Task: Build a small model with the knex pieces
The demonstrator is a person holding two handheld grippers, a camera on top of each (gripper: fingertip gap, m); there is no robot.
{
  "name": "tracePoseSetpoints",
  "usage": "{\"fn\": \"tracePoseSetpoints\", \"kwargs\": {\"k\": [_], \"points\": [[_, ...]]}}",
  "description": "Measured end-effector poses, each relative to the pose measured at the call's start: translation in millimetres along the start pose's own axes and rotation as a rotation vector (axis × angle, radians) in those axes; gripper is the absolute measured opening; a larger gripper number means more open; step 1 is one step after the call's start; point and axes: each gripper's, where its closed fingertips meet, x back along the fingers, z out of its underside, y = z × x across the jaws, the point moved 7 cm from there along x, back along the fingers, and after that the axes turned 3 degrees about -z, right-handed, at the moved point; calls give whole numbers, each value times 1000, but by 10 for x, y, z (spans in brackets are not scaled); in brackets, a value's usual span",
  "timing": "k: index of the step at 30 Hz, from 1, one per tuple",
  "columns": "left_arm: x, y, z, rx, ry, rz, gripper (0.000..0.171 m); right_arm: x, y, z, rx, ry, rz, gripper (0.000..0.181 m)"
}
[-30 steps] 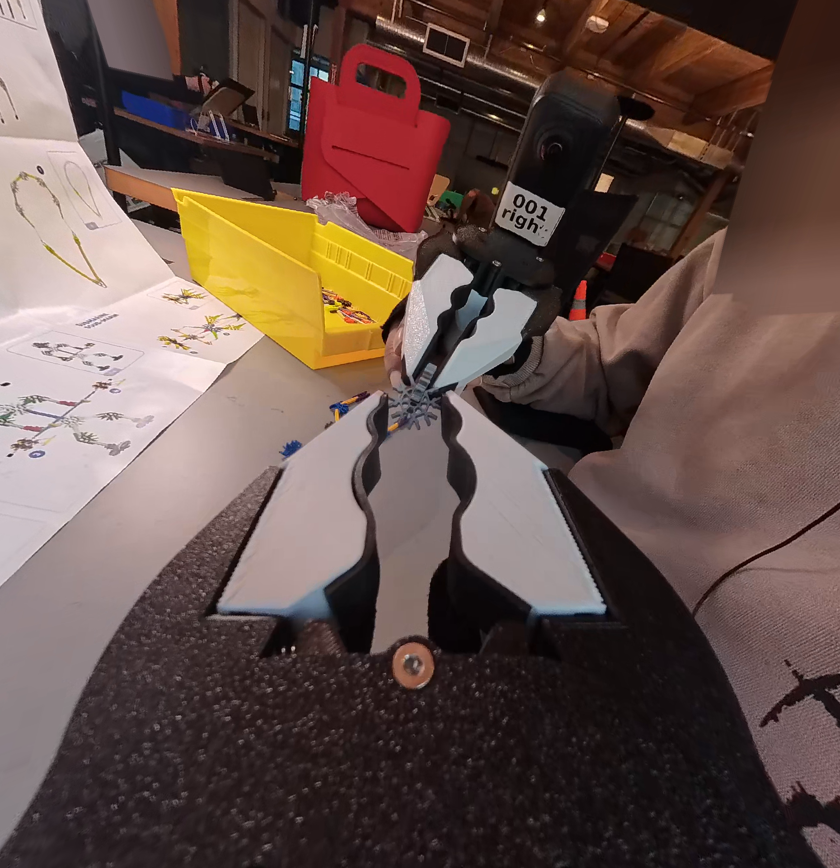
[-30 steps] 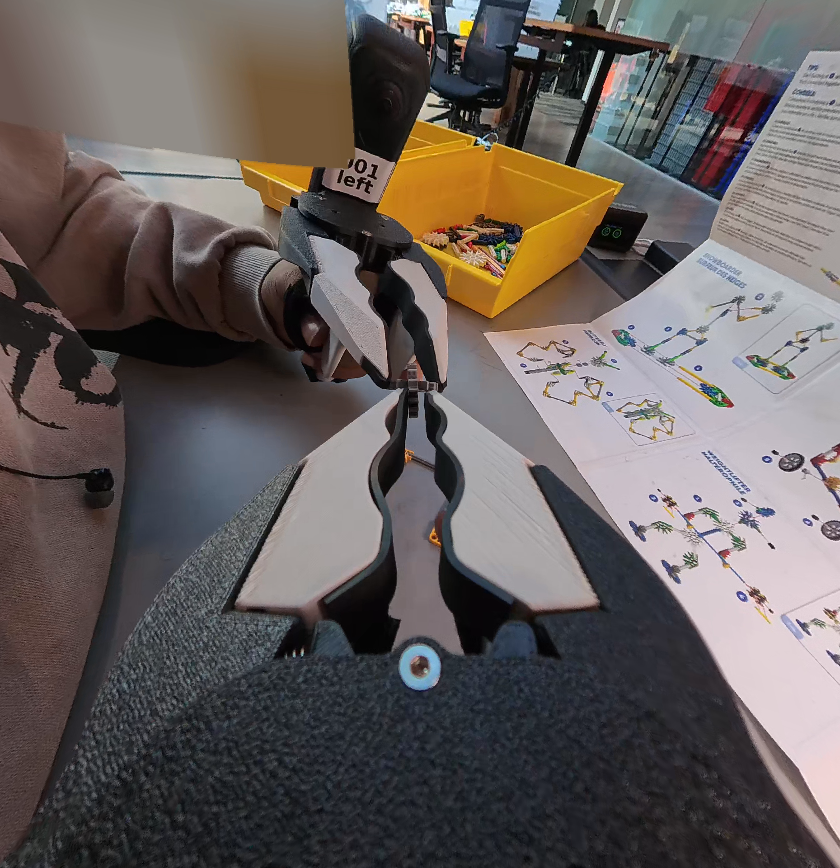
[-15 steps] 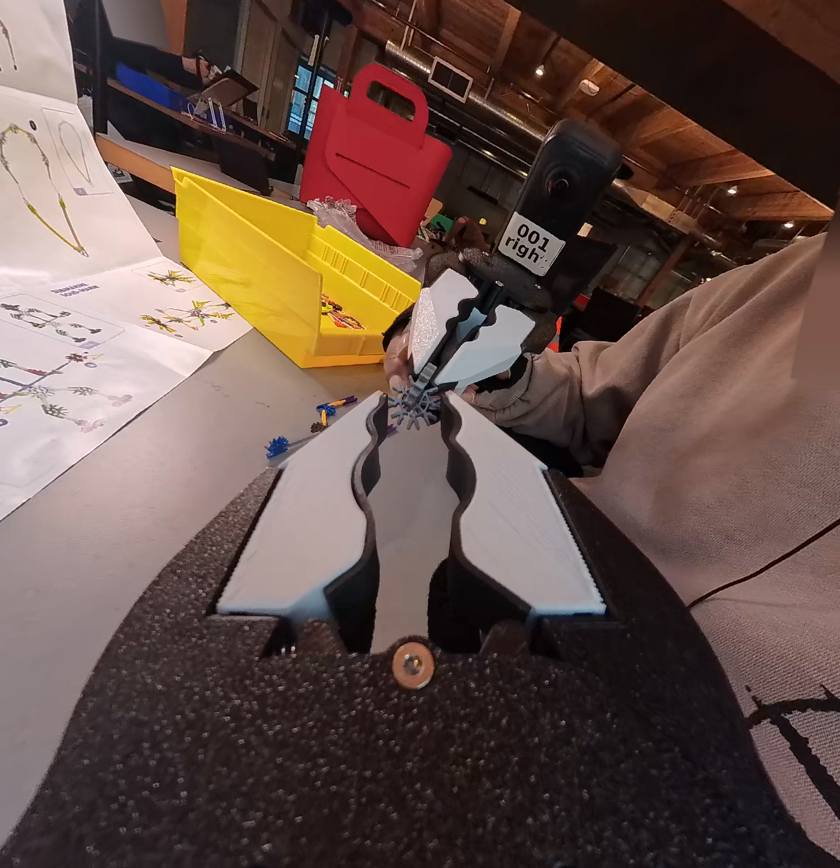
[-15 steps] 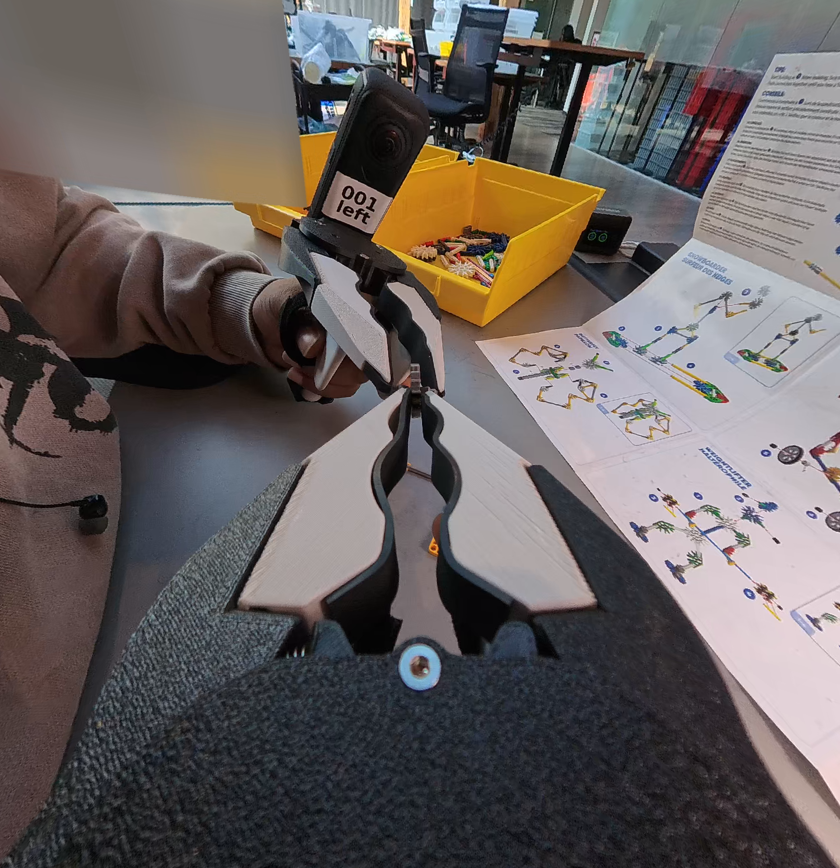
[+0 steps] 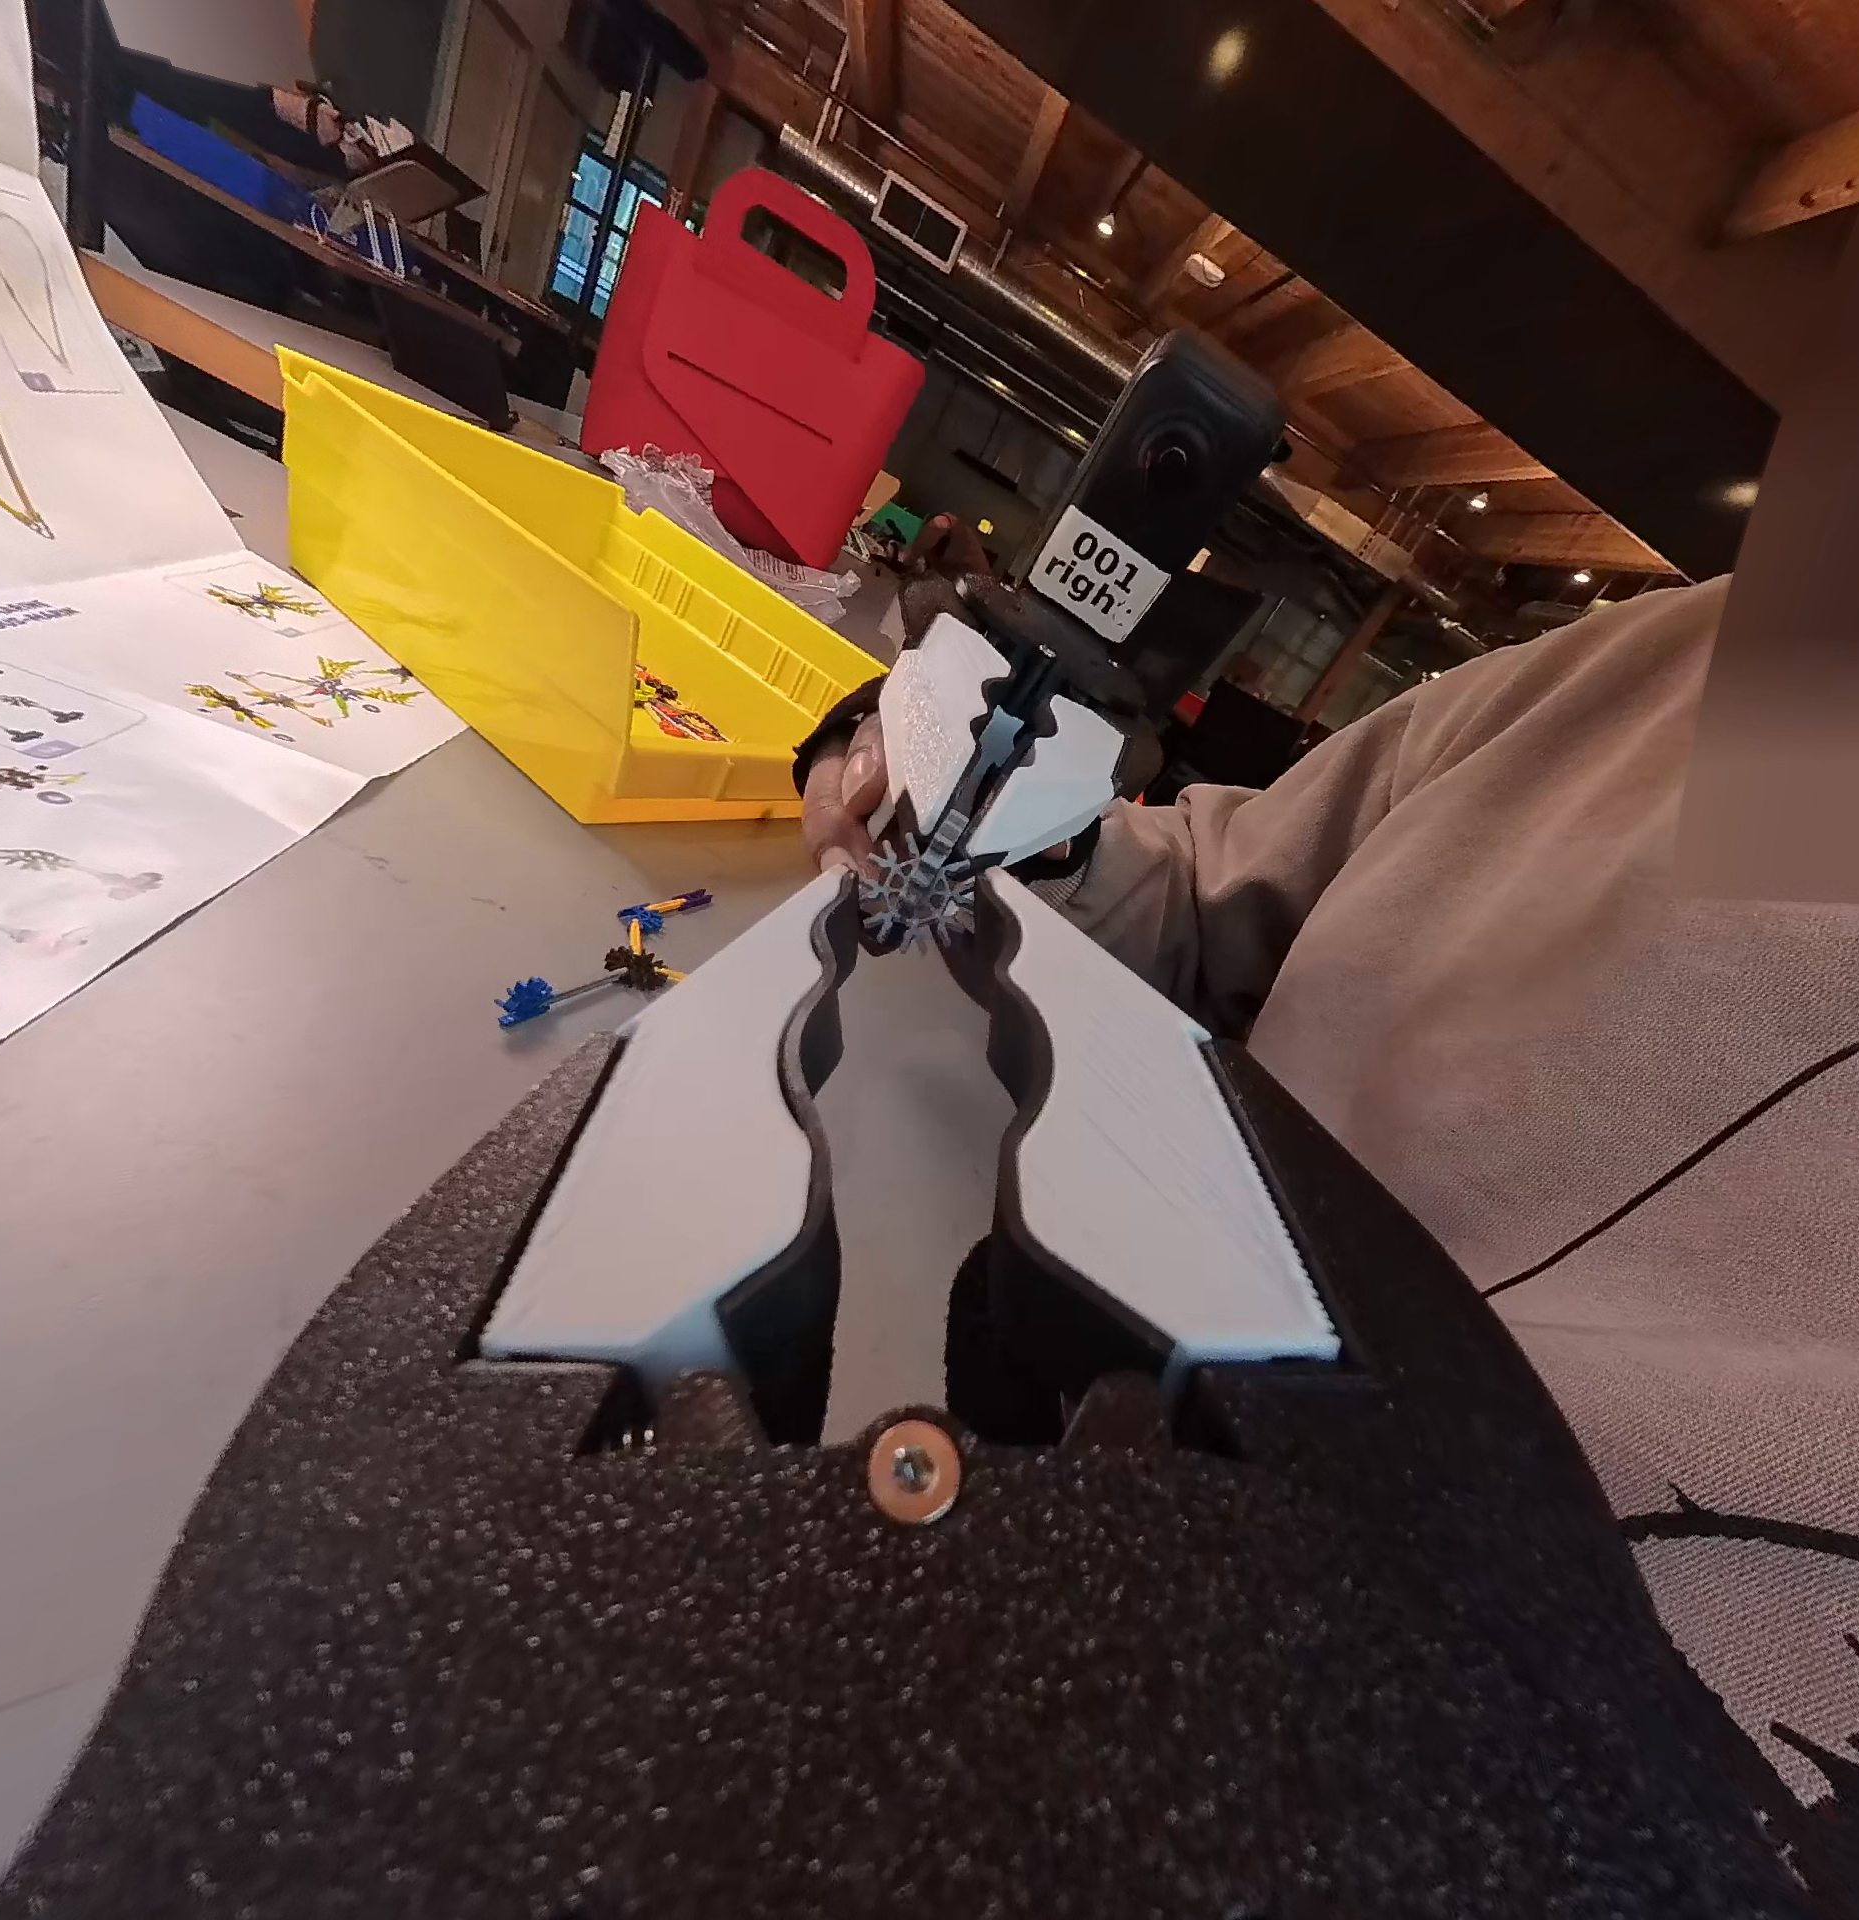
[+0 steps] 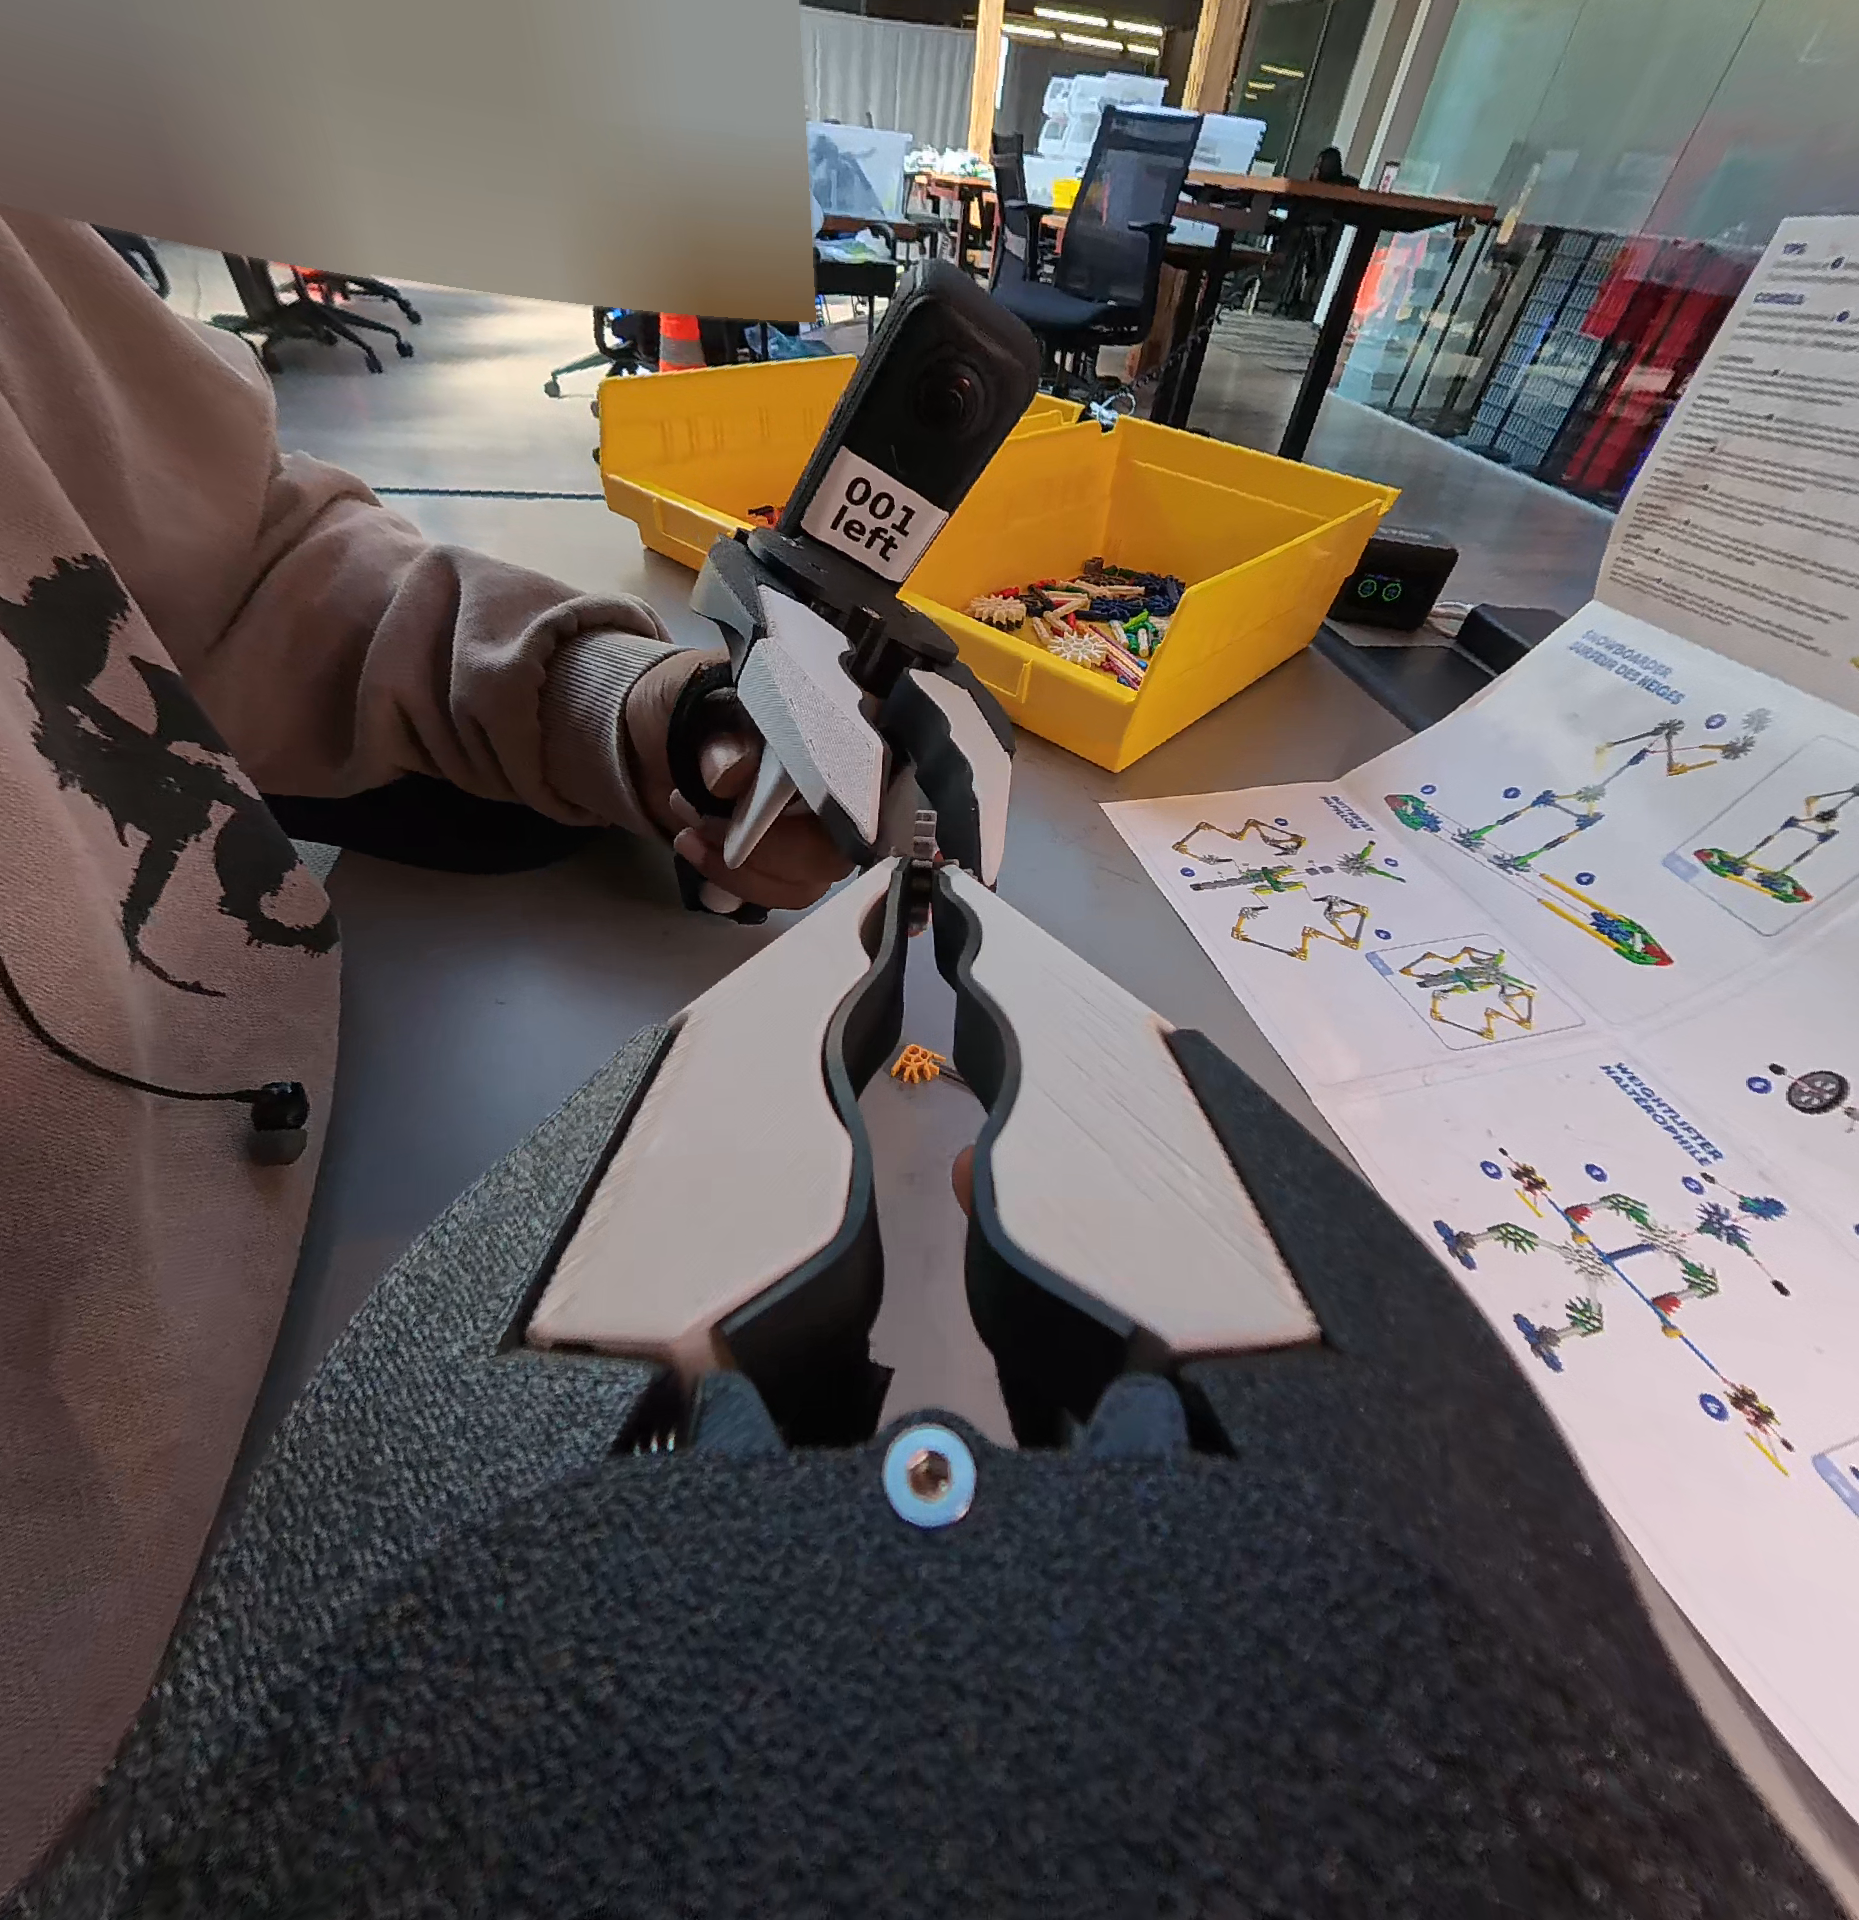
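A grey snowflake-shaped connector (image 5: 917,902) is clamped at the tips of the left claw (image 5: 917,906), raised above the grey counter (image 5: 229,1143). A short grey rod (image 5: 950,831), pinched in the clenched right claw (image 6: 917,902), is met by the connector. Small assembled pieces (image 5: 603,971) lie on the counter to the left, with a yellow bin (image 5: 468,592) and an instruction sheet (image 5: 125,707) farther off.

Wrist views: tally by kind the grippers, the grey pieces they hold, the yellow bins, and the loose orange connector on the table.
Grippers: 2, left gripper and right gripper
Held grey pieces: 2, snowflake connector and rod
Yellow bins: 2
Orange connector: 1
Total: 7
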Motion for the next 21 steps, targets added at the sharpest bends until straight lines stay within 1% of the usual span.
{"fn": "tracePoseSetpoints", "kwargs": {"k": [5,9,21], "points": [[0,-10,-7,-19,-10,1,21,6,4,-2,0,-27,6,3],[6,-1,-14,2,-21,11,22,3,-4,-12,-30,-37,9,3],[-2,-7,-79,295,-187,173,21,12,-32,-202,-101,-115,17,5]]}}
